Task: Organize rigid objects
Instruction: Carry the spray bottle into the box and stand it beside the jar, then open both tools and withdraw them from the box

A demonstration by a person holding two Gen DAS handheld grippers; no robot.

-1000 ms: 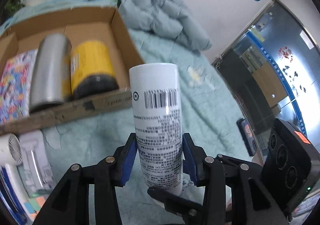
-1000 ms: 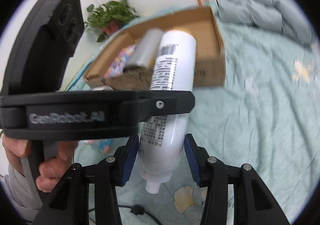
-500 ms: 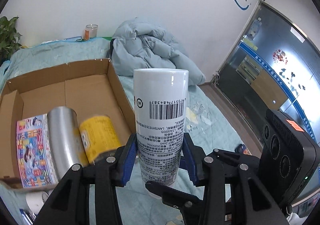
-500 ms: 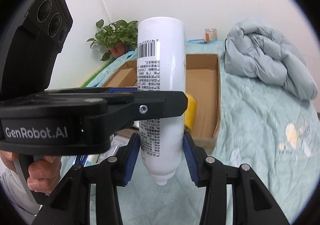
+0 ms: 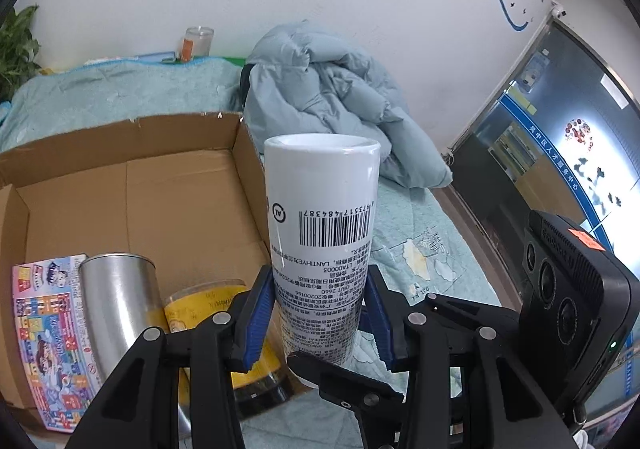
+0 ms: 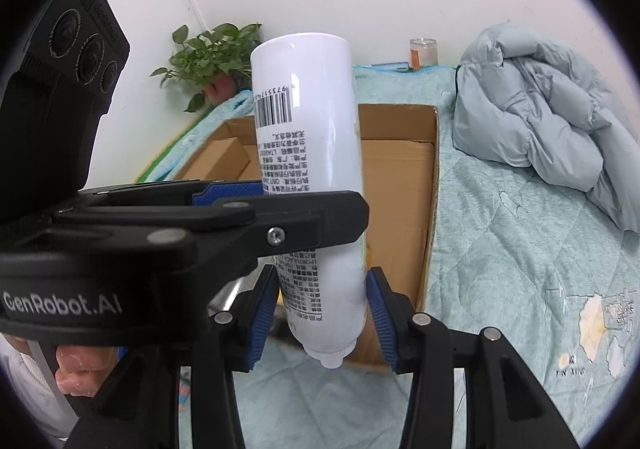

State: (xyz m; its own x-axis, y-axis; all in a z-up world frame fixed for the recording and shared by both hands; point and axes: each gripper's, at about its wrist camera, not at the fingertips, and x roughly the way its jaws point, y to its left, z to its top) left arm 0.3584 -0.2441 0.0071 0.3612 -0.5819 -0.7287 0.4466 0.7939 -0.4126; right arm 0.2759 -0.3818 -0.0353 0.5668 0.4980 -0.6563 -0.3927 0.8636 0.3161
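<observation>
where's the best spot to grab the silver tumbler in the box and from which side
Grip the silver tumbler across its round body just below the open rim, coming down from above. It lies wedged between the colourful box and the yellow can, so only its top side is free.

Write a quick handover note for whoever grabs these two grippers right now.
Left hand-held gripper: shut on the white bottle, held upside down, cap at the bottom.
Right hand-held gripper: shut on the same bottle, lower down, near the cap.
In the cardboard box on the bed: steel tumbler, yellow jar, colourful booklet.
Left: put the bottle in the box's free space, then release both.
</observation>
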